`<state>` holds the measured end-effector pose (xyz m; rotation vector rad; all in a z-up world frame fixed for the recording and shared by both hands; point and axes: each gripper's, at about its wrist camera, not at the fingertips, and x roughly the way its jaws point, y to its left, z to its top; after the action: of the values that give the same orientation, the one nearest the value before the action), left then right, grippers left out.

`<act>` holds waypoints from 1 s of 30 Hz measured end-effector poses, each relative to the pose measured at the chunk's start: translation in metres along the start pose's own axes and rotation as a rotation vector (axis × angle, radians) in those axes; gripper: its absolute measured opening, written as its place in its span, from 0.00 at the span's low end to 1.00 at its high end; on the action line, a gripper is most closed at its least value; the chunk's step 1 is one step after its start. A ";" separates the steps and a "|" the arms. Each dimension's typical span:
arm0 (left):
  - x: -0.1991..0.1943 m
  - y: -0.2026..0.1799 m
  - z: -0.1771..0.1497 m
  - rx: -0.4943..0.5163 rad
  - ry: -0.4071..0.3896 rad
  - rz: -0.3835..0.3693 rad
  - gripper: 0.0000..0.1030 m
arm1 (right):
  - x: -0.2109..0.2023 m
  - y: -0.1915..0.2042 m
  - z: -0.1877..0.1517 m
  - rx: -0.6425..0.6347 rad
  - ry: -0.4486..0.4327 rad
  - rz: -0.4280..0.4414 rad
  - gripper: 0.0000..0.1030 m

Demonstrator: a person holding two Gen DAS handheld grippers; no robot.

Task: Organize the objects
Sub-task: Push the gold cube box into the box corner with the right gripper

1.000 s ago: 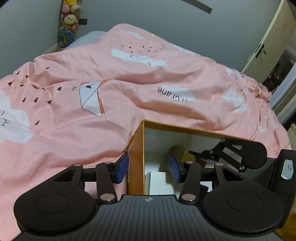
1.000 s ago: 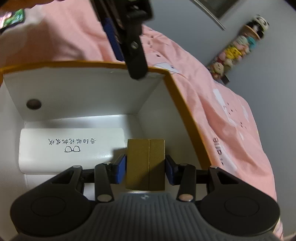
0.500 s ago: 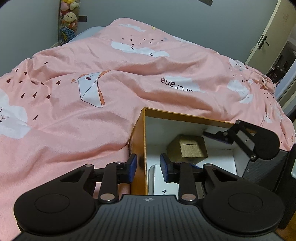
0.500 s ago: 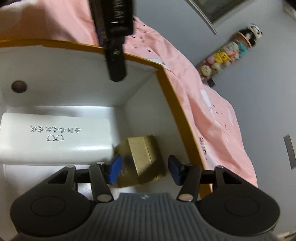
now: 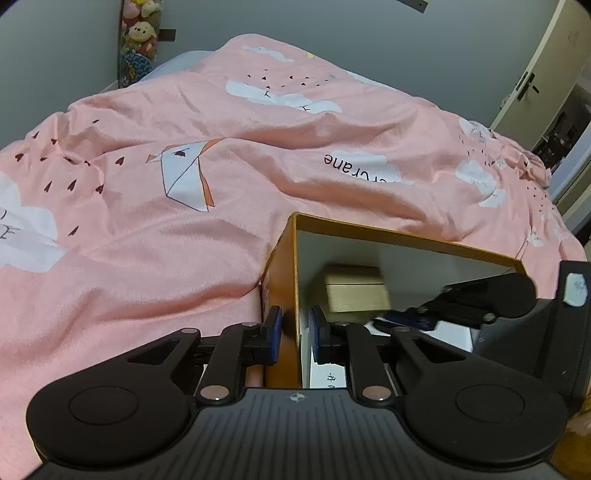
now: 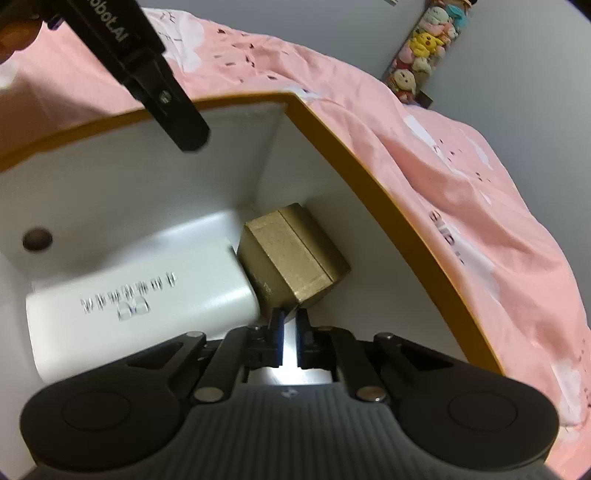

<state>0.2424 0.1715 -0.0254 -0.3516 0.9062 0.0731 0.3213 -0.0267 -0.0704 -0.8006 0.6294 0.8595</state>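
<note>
An orange box with a white inside sits on the bed. My left gripper straddles its near left wall, the blue pads closed onto the wall from both sides. Inside lie a small gold box in the far corner and a white glasses case beside it. My right gripper hovers inside the box just short of the gold box, its jaws closed down to a narrow slit with nothing between them. The left view shows the gold box free, with the right gripper beside it.
A pink quilt with white clouds and paper cranes covers the bed around the box. A column of plush toys hangs on the grey wall behind. A door stands at the far right. A round hole marks one box wall.
The right gripper let go of the gold box, pulled back, rolled and shut empty; the gold box now lies tilted in the corner. The left gripper's jaws narrowed onto the box wall.
</note>
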 end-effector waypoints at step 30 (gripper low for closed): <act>-0.024 0.001 -0.026 -0.053 0.017 -0.012 0.17 | -0.017 0.042 -0.016 0.176 0.203 0.303 0.04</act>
<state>0.2081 0.1655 -0.0218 -0.4078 0.9199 0.0832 0.2747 -0.0294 -0.0814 -0.6457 1.0101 0.9879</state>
